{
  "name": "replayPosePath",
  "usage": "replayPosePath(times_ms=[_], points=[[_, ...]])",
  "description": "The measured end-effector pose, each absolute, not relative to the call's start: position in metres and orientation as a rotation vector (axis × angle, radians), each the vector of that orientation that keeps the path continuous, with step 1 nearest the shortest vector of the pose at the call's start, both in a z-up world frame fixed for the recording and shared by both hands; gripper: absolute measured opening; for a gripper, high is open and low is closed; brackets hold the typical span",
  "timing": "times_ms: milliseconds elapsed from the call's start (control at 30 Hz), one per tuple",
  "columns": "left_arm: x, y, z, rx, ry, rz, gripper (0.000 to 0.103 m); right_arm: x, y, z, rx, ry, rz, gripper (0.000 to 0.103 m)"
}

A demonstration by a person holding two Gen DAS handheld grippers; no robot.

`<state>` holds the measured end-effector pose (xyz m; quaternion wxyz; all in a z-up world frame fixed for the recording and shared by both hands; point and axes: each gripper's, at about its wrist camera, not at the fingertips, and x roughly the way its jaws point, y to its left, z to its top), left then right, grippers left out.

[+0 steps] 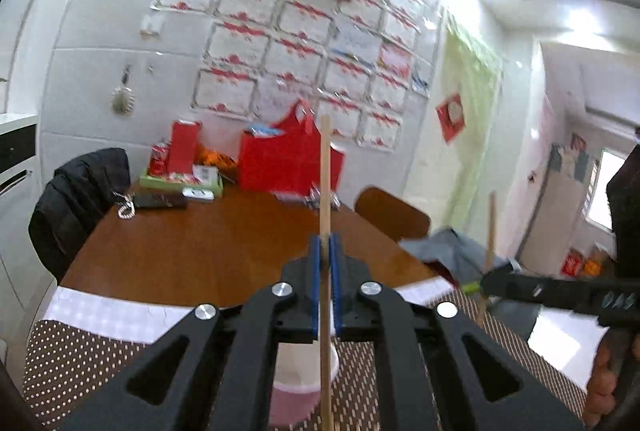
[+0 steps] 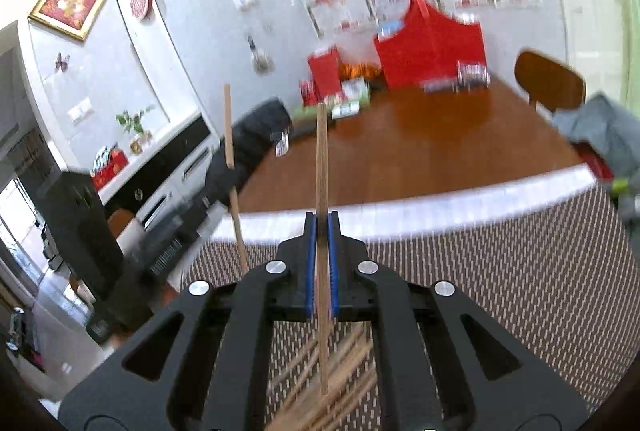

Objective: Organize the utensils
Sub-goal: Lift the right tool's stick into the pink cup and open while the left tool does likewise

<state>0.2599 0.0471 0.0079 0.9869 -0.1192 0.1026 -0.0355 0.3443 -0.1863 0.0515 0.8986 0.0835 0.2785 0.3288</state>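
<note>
My left gripper (image 1: 326,243) is shut on a wooden chopstick (image 1: 325,171) that stands upright, its lower end over a pink cup (image 1: 298,387) on the dotted placemat (image 1: 80,359). My right gripper (image 2: 322,223) is shut on another upright wooden chopstick (image 2: 321,159), above a pile of several chopsticks (image 2: 340,371) lying on the woven mat (image 2: 500,283). The right gripper and its chopstick (image 1: 490,231) show at the right of the left wrist view. The left chopstick (image 2: 231,159) shows at the left of the right wrist view.
A brown wooden table (image 1: 208,243) carries red bags (image 1: 288,159), boxes and a phone at its far side. A chair with a black jacket (image 1: 76,199) stands at the left, a wooden chair (image 1: 392,211) at the right. Grey cloth (image 2: 600,131) lies at the right edge.
</note>
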Motion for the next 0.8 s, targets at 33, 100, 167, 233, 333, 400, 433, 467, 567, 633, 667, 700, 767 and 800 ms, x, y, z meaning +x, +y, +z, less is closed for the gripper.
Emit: replayPosePath(times_ms=[33, 100, 167, 233, 333, 400, 433, 467, 567, 633, 667, 700, 767, 800], points=[[0.265, 0.049, 0.010, -0.251, 0.190, -0.058, 0.005, 0.344, -0.182, 0.057, 0.174, 0.544, 0.671, 0.006], [0.271, 0.051, 0.013, -0.264, 0.161, -0.042, 0.005, 0.351, -0.170, 0.072, 0.181, 0.479, 0.661, 0.006], [0.278, 0.053, 0.016, -0.269, 0.120, -0.015, 0.005, 0.355, -0.162, 0.081, 0.194, 0.428, 0.656, 0.006], [0.285, 0.055, 0.016, -0.266, 0.102, 0.001, 0.005, 0.359, -0.155, 0.084, 0.203, 0.374, 0.640, 0.006], [0.292, 0.056, 0.013, -0.252, 0.066, 0.031, 0.005, 0.373, -0.144, 0.078, 0.235, 0.344, 0.629, 0.006], [0.300, 0.056, 0.008, -0.247, 0.063, 0.037, 0.005, 0.379, -0.139, 0.071, 0.244, 0.343, 0.628, 0.006], [0.304, 0.057, 0.005, -0.248, 0.060, 0.039, 0.005, 0.382, -0.136, 0.067, 0.242, 0.352, 0.625, 0.006], [0.306, 0.057, 0.002, -0.246, 0.055, 0.041, 0.005, 0.384, -0.134, 0.063, 0.239, 0.357, 0.621, 0.006], [0.312, 0.058, -0.009, -0.242, 0.063, 0.055, 0.005, 0.390, -0.127, 0.049, 0.214, 0.379, 0.608, 0.006], [0.314, 0.058, -0.015, -0.247, 0.082, 0.053, 0.005, 0.394, -0.126, 0.039, 0.213, 0.402, 0.602, 0.006], [0.315, 0.058, -0.019, -0.252, 0.098, 0.049, 0.005, 0.395, -0.126, 0.035, 0.213, 0.411, 0.598, 0.006], [0.315, 0.058, -0.021, -0.256, 0.109, 0.046, 0.005, 0.395, -0.126, 0.032, 0.211, 0.418, 0.598, 0.006], [0.313, 0.057, -0.025, -0.252, 0.121, 0.039, 0.005, 0.394, -0.124, 0.025, 0.198, 0.434, 0.594, 0.006], [0.312, 0.057, -0.027, -0.248, 0.132, 0.035, 0.006, 0.393, -0.124, 0.022, 0.193, 0.438, 0.593, 0.006]])
